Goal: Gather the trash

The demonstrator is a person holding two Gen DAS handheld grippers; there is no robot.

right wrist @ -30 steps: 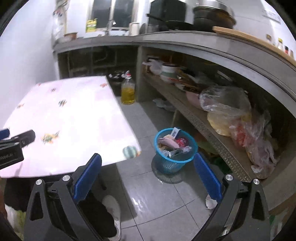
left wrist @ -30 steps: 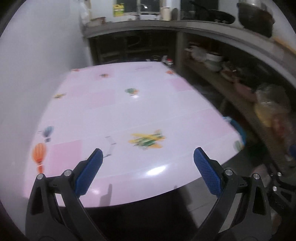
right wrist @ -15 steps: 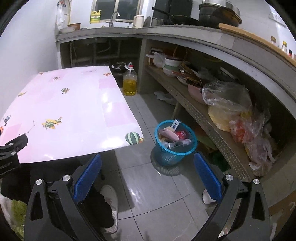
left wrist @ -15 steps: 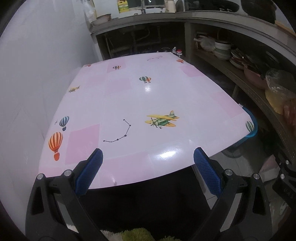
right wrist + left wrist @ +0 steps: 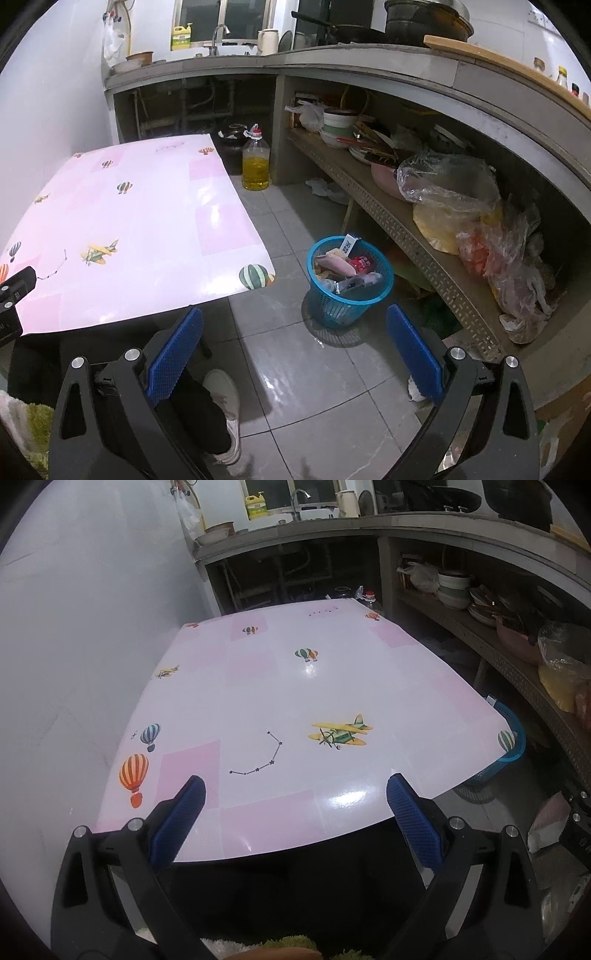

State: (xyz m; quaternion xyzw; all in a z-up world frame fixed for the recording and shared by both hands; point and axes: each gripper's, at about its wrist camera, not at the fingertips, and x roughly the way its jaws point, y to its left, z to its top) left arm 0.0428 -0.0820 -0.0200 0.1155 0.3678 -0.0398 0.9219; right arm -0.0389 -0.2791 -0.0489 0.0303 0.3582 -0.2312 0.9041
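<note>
A blue mesh trash basket [image 5: 349, 286] stands on the tiled floor right of the table, holding several wrappers and packets; its rim also shows in the left wrist view [image 5: 515, 734]. The pink table [image 5: 295, 709] with balloon and plane prints carries no loose object; it also shows in the right wrist view [image 5: 129, 221]. My left gripper [image 5: 293, 819] is open and empty above the table's near edge. My right gripper [image 5: 293, 350] is open and empty above the floor, short of the basket.
A bottle of yellow oil [image 5: 255, 164] stands on the floor by the table's far corner. A low shelf [image 5: 406, 236] on the right holds bowls and plastic bags. A white scrap [image 5: 415, 391] lies on the floor. My shoe [image 5: 225, 402] is below the table edge.
Both grippers have pulled back and risen from the table, so more of the table and floor shows. Both stay open and empty.
</note>
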